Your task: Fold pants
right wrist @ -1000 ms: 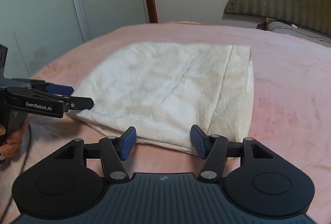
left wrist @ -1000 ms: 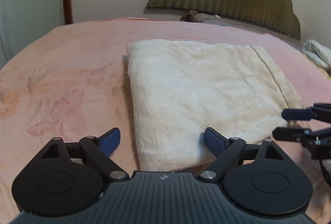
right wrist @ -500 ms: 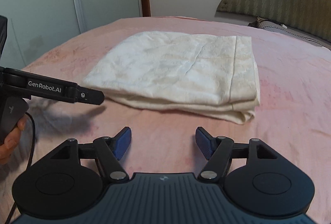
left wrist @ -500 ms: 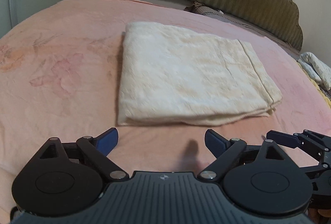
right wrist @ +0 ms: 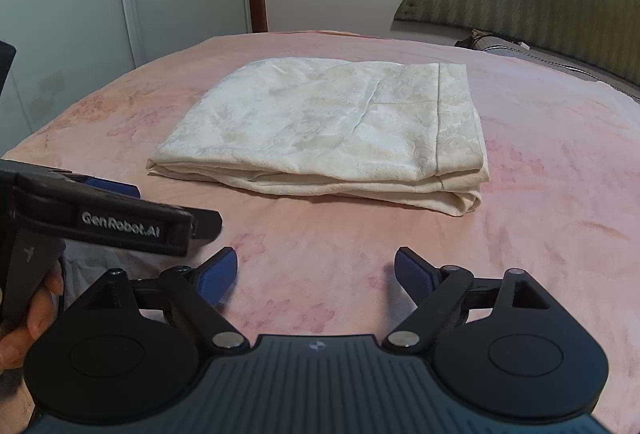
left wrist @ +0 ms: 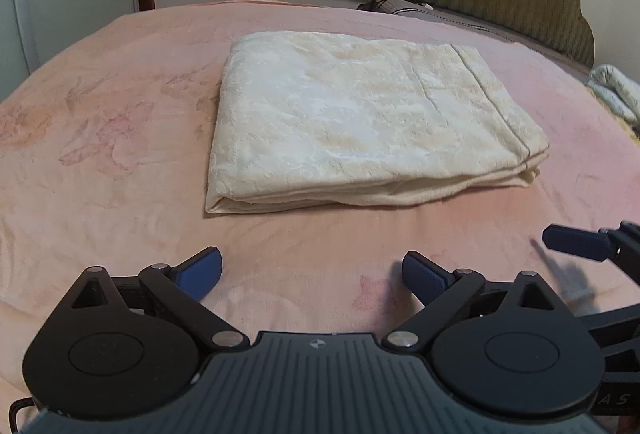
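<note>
The cream, textured fabric pants (left wrist: 360,121) lie folded into a flat rectangle on the pink floral bedspread (left wrist: 100,153), beyond both my tools. My left gripper (left wrist: 312,270) and right gripper (right wrist: 316,270) hover near the bedspread's near edge, jaws opening, nothing between them.

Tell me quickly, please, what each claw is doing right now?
Left claw: opening wide, nothing between its jaws, short of the folded pants.
Right claw: opening, empty, also clear of the pants.
</note>
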`<control>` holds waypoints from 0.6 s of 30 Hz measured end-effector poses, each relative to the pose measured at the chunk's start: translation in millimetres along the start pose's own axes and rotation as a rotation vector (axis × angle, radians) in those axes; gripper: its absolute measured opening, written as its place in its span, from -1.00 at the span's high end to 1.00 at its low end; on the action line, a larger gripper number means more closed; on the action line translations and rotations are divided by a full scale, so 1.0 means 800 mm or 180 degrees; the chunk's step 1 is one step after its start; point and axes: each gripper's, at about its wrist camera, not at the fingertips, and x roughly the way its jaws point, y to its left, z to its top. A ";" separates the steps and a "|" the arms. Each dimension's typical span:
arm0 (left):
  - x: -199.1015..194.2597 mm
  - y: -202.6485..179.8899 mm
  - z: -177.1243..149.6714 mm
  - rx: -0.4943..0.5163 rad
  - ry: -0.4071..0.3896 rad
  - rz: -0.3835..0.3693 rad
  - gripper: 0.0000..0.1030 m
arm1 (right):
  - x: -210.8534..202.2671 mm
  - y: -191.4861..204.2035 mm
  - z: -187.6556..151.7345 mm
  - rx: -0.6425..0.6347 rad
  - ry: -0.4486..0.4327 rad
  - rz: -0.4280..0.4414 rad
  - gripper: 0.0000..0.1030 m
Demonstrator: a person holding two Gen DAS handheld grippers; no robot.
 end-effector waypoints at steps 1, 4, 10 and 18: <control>0.000 -0.002 -0.002 0.0024 -0.0025 0.0033 -0.97 | 0.000 0.001 -0.001 -0.0001 0.0001 -0.0003 -0.69; 0.001 -0.002 -0.008 0.0001 -0.0091 0.0067 -1.00 | 0.002 0.001 -0.003 -0.0001 0.0026 -0.0025 -0.69; 0.001 -0.001 -0.017 -0.0047 -0.0262 0.0104 -1.00 | 0.000 0.000 -0.004 0.0005 0.0036 -0.0075 -0.69; 0.003 -0.008 -0.019 0.0093 -0.0277 0.0183 -1.00 | -0.025 -0.013 -0.002 0.0196 -0.0133 -0.0166 -0.70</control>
